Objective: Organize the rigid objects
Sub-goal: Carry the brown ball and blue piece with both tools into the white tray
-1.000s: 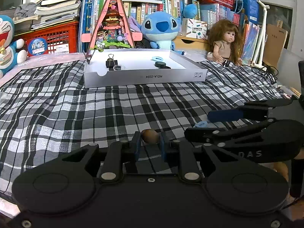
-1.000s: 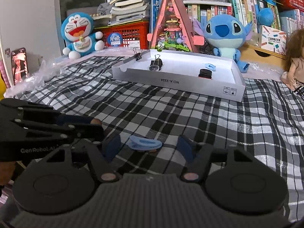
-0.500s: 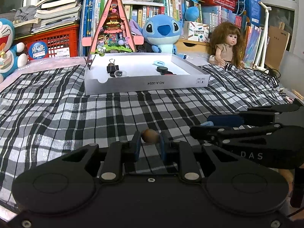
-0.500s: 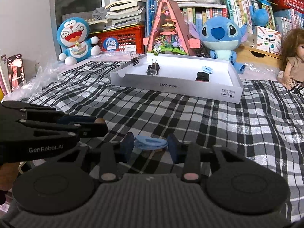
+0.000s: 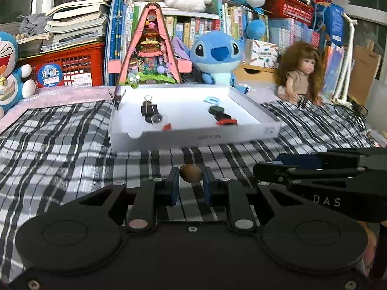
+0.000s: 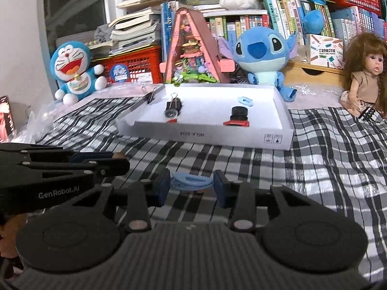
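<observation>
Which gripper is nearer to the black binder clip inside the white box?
Left, I think. The binder clip lies in the white box. The left gripper faces that side more directly; the right gripper is offset toward the other side.

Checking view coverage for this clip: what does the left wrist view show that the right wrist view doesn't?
Left only: the brown bead gripped between the left gripper pads.
Right only: the blue ring gripped in the right gripper, the Doraemon's full face.
Both: the white tray, binder clip, Stitch plush, doll.
</observation>
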{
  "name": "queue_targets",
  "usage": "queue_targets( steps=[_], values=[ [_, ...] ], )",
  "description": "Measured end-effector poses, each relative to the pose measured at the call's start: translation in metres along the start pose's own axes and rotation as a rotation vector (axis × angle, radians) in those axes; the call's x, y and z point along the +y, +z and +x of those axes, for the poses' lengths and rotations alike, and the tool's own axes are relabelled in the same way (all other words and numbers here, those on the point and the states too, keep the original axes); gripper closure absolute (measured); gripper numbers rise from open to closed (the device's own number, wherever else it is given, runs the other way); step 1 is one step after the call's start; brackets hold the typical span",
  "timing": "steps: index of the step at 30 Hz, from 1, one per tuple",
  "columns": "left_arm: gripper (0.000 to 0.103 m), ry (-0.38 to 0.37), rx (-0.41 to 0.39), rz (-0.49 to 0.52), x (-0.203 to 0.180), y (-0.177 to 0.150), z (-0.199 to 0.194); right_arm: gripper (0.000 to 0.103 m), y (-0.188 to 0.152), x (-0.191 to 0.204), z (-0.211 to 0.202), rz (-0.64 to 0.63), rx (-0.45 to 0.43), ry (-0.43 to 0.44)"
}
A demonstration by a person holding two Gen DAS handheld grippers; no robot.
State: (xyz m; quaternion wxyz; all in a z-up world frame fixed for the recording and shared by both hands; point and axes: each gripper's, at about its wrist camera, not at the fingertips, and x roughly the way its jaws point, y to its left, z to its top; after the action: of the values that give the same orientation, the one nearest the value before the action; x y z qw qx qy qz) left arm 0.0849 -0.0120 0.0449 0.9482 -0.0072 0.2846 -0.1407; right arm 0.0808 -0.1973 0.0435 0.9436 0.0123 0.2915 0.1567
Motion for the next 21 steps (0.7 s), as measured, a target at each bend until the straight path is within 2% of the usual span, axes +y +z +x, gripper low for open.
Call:
queue_targets(
  steps=[12, 21],
  values=[
    [0.084, 0.024, 0.011, -0.063, 0.020, 0.043, 0.037, 0.059, 0.038, -0.013, 0.022, 0.050, -0.018, -0.034],
    [0.084, 0.046, 0.021, -0.063, 0.025, 0.060, 0.062, 0.059, 0.060, -0.027, 0.043, 0.092, -0.005, -0.051]
  ],
)
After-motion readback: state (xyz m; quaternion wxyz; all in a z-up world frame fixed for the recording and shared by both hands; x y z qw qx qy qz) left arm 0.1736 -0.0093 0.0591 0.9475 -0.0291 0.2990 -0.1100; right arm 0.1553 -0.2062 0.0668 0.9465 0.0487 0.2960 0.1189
